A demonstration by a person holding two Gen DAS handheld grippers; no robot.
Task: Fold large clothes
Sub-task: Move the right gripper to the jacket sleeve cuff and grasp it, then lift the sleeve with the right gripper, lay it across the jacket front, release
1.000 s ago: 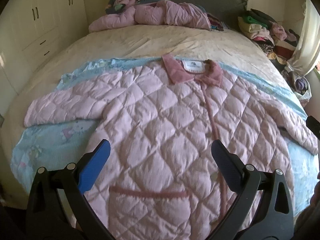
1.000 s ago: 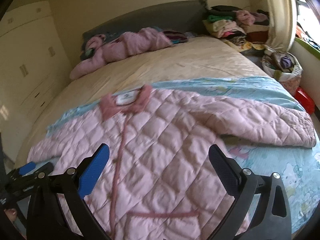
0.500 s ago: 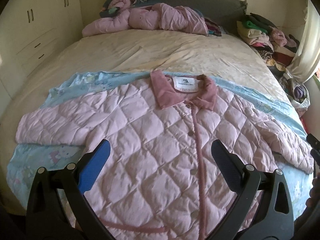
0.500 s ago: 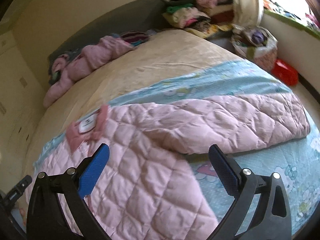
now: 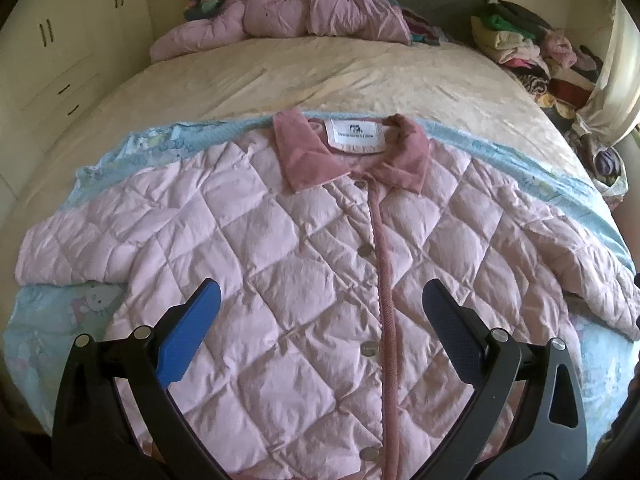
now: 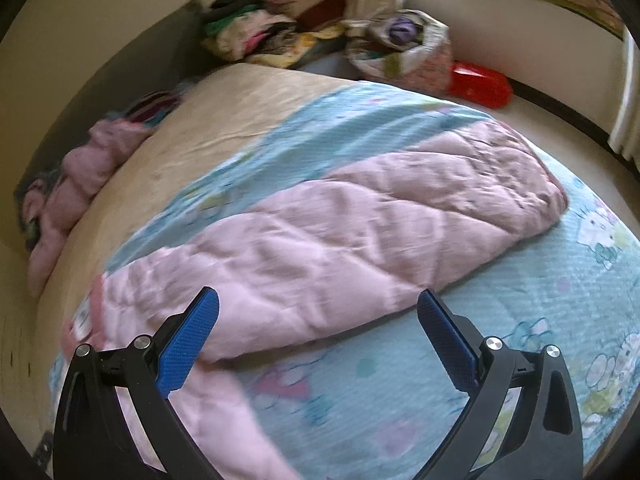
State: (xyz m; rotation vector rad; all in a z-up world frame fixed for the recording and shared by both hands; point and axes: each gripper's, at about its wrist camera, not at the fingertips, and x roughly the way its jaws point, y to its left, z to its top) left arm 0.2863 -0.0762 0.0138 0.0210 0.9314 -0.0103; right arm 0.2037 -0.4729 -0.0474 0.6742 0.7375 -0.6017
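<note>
One garment: pink quilted jacket (image 5: 304,264), flat, front up, buttoned, on the bed (image 5: 340,76)
Collar: darker pink collar (image 5: 352,156) toward the headboard, white label (image 5: 354,136) showing inside
Placket: dark pink strip down the middle, metal snaps beside it
Sleeves: both spread out sideways; right sleeve (image 6: 360,220) lies straight across the blue sheet, cuff near the bed edge
Under jacket: light blue cartoon-print sheet (image 6: 500,360), on top of a beige bedspread
Left gripper (image 5: 320,320): above the jacket's lower front, fingers (image 5: 188,340) wide apart, holding nothing
Right gripper (image 6: 316,328): over the right sleeve near the armpit, fingers (image 6: 186,344) wide apart, holding nothing; contact with fabric cannot be told, view blurred
Bed head: crumpled pink clothes (image 5: 280,20) against the grey headboard
Far right side: pile of mixed clothes (image 5: 532,52) by the curtain
Floor: patterned bag (image 6: 400,52) and red container (image 6: 480,84) beside the bed
Left wall: cream wardrobe (image 5: 60,48) with drawers
</note>
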